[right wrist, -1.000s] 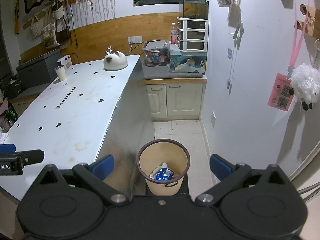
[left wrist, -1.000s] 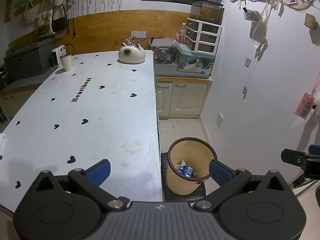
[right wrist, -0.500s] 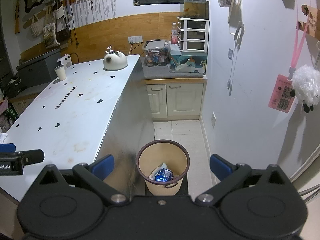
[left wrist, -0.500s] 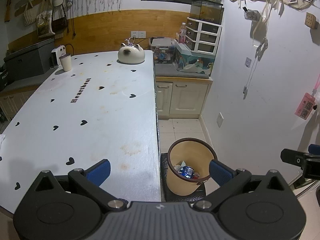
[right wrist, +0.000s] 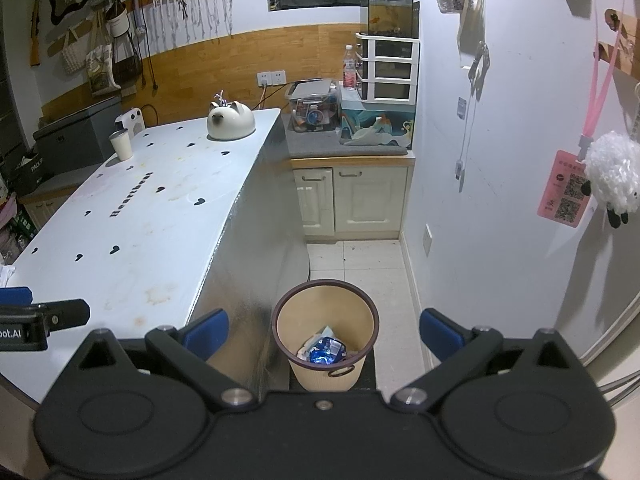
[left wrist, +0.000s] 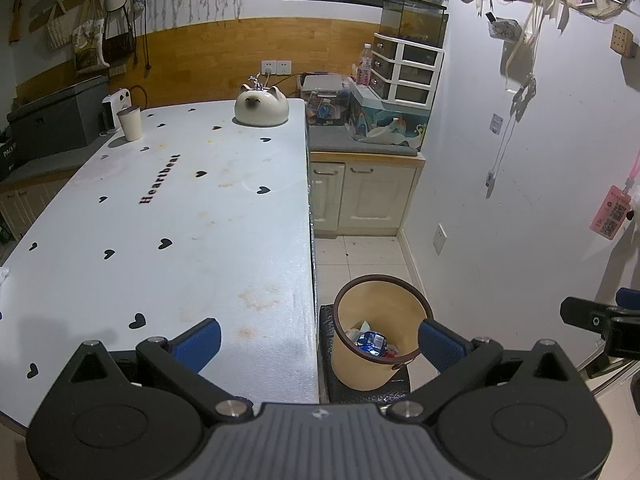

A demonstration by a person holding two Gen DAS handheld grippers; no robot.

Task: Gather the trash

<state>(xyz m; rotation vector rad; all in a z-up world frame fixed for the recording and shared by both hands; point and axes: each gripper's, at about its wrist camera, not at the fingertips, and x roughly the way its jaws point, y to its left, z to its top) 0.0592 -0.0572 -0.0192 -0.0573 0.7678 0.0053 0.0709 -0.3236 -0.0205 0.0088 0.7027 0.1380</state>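
Note:
A tan trash bin with a dark rim stands on the floor beside the white table's right edge. Blue and white wrappers lie inside it. My left gripper is open and empty, over the table's near right corner and the bin. My right gripper is open and empty, directly above the bin. The right gripper also shows at the right edge of the left wrist view. The left gripper shows at the left edge of the right wrist view.
The white table with black hearts carries a paper cup and a cat-shaped ceramic pot at its far end. A cream cabinet with boxes and drawers stands behind the bin. A white wall runs along the right.

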